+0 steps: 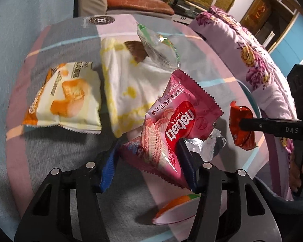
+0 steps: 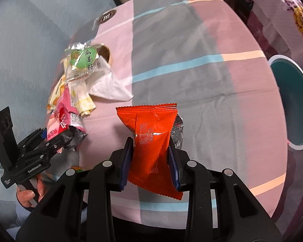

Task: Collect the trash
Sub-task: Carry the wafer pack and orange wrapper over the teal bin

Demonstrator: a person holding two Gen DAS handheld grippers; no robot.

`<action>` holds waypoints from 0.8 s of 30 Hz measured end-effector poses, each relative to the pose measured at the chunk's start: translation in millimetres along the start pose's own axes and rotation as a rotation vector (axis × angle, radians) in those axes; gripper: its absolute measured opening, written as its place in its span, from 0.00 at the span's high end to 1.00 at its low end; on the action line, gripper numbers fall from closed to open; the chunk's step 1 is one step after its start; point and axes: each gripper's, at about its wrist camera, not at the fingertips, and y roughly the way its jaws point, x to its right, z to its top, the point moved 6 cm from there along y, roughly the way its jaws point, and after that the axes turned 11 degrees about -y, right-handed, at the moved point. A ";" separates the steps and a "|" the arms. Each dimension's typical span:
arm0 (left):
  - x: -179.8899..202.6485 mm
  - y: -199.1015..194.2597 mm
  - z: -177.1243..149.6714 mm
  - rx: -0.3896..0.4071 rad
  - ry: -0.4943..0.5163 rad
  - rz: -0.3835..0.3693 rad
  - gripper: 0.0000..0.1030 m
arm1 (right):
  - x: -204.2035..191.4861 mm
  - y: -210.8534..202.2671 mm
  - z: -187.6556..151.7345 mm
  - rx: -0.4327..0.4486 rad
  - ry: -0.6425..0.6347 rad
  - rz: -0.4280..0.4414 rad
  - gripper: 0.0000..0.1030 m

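My left gripper [image 1: 149,151] has its blue pads on either side of a pink wafer wrapper [image 1: 171,119] with torn silver foil, and it holds the wrapper above the cloth. From the right wrist view, the left gripper [image 2: 54,141] shows the same pink wrapper [image 2: 60,121] pinched in its jaws. My right gripper [image 2: 149,143] is shut on a crumpled orange-red wrapper [image 2: 151,133], also visible in the left wrist view as the orange-red wrapper [image 1: 240,127]. On the table lie a yellow-orange bread wrapper [image 1: 64,98], a white-and-yellow wrapper [image 1: 129,84] and a clear green-printed wrapper [image 2: 82,60].
The round table wears a pink, grey and blue checked cloth [image 2: 192,60]. A teal bin [image 2: 293,100] stands off the table's right side. A floral quilt [image 1: 252,56] lies beyond it. A hand [image 2: 28,197] grips the left tool. A small orange-and-white item [image 1: 175,209] lies under the left gripper.
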 end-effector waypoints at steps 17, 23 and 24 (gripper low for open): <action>97.5 16.6 11.6 -0.021 0.122 -0.038 0.44 | 68.4 -54.5 -4.7 0.135 0.087 -0.014 0.69; 142.4 30.8 17.1 -0.034 0.193 -0.035 0.44 | 107.1 -77.4 -10.6 0.193 0.132 -0.037 0.69; 149.2 33.8 18.0 -0.037 0.202 -0.033 0.44 | 114.3 -80.9 -11.7 0.203 0.142 -0.040 0.69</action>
